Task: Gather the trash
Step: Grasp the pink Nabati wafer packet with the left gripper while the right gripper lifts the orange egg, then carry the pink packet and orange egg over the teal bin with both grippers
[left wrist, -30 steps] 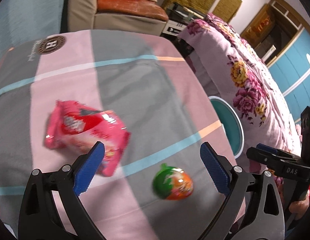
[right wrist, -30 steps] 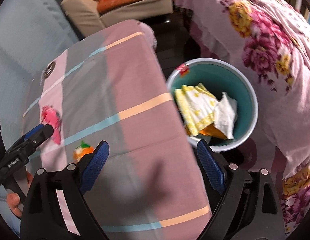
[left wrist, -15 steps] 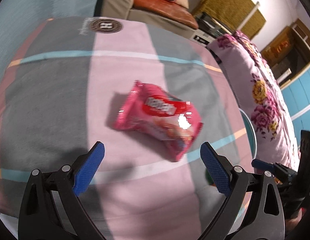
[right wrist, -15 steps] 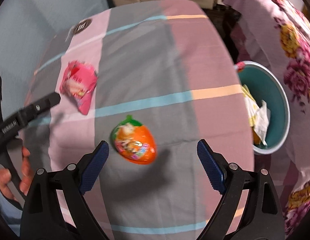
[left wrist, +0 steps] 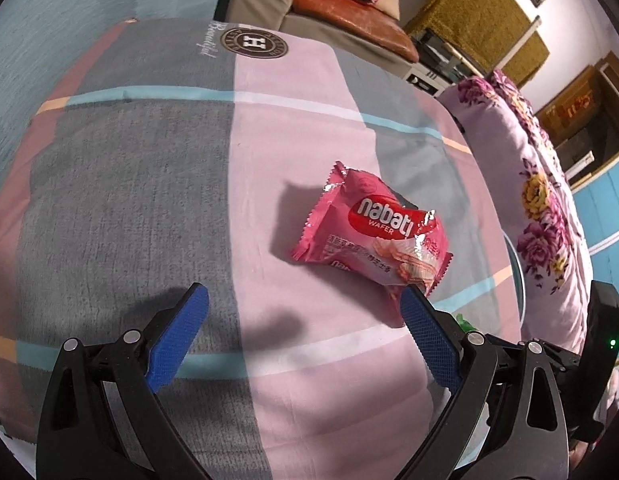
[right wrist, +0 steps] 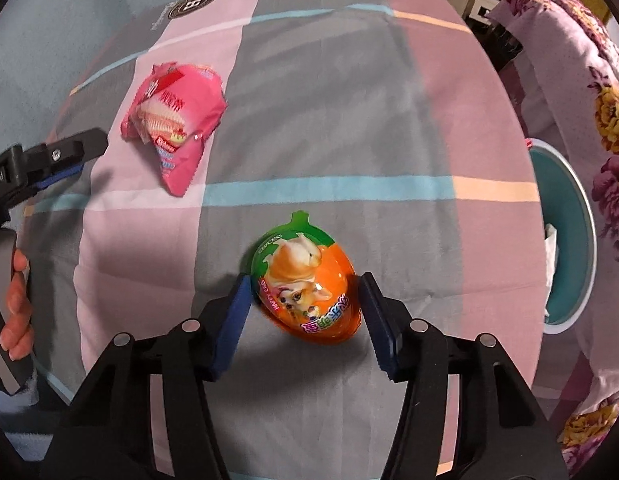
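Note:
A pink Nabati wafer packet [left wrist: 373,236] lies on the cloth-covered table [left wrist: 149,184]; it also shows in the right wrist view [right wrist: 175,120]. My left gripper [left wrist: 303,312] is open, just short of the packet, its right fingertip at the packet's near corner. An orange and green egg-shaped toy package [right wrist: 307,280] lies nearer the table's right side. My right gripper [right wrist: 305,296] is partly closed around the egg, its pads [right wrist: 235,308] close on both sides; contact cannot be told. The teal trash bin [right wrist: 569,240] stands right of the table.
A bed with a floral pink cover [right wrist: 589,80] runs along the right. A sofa with an orange cushion [left wrist: 349,20] stands behind the table. The bin holds white paper [right wrist: 551,248]. My left gripper [right wrist: 41,160] shows at the right wrist view's left edge.
My left gripper moved in on the pink packet. My right gripper swung from the bin to the egg package, lowered around it and narrowed its jaws.

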Motion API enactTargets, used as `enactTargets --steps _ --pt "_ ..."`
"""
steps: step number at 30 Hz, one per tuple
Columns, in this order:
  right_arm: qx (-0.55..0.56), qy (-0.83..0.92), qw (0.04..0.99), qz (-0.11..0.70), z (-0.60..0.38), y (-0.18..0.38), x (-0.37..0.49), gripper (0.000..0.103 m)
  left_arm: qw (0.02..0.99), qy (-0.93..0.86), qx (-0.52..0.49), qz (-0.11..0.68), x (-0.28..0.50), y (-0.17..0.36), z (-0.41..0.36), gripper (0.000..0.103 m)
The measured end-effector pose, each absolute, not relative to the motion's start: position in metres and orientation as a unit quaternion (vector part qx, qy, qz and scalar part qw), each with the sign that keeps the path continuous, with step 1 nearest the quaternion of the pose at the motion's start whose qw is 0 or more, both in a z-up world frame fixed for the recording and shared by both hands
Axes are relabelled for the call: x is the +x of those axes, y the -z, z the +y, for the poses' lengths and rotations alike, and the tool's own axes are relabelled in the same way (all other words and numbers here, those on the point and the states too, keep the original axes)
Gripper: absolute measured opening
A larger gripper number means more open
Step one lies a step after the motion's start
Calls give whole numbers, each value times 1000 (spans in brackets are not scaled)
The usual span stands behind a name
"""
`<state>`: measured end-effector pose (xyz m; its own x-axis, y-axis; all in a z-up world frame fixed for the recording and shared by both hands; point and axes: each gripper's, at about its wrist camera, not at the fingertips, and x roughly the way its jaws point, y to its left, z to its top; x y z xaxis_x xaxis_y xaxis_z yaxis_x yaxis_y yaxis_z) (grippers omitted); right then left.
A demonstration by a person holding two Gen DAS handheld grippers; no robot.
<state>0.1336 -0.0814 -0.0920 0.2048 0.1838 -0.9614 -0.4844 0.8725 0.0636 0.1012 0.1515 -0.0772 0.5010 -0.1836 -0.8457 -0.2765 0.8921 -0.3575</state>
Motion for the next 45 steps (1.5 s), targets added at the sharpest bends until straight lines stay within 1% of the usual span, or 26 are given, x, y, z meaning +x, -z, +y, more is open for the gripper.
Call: enactTargets --steps 10,18,19,21,22,23,24,26,27,28,37,45 --pt "-99 -228 780 575 -91 70 141 52 864 43 -157 477 138 67 136 96" --pt "-64 -219 791 567 -110 55 159 53 852 75 -122 503 164 89 119 96" --pt "-59 -219 792 567 -111 54 162 53 853 76 -120 502 165 91 116 99" --pt "-53 -218 793 566 -112 54 166 53 854 85 -114 500 165 92 108 99" --pt "-50 -218 794 566 -113 54 167 53 856 83 -111 498 165 92 106 96" --pt "-48 -217 794 566 -113 55 168 53 858 86 -108 495 164 92 103 90" --pt "-45 -217 794 566 -114 55 170 53 862 85 -99 491 162 91 99 77" --pt "-39 -215 795 566 -117 57 172 53 866 75 -91 485 159 88 94 70" --pt "-35 -215 795 567 -118 57 173 53 869 69 -87 482 158 87 91 54" --pt "-33 -214 795 567 -120 58 173 53 871 65 -88 480 156 85 89 34" --pt "-4 -208 803 558 -141 55 174 53 869 64 -114 477 147 75 74 33" --pt "30 -196 818 539 -171 42 172 53 879 74 -86 464 141 48 43 33"
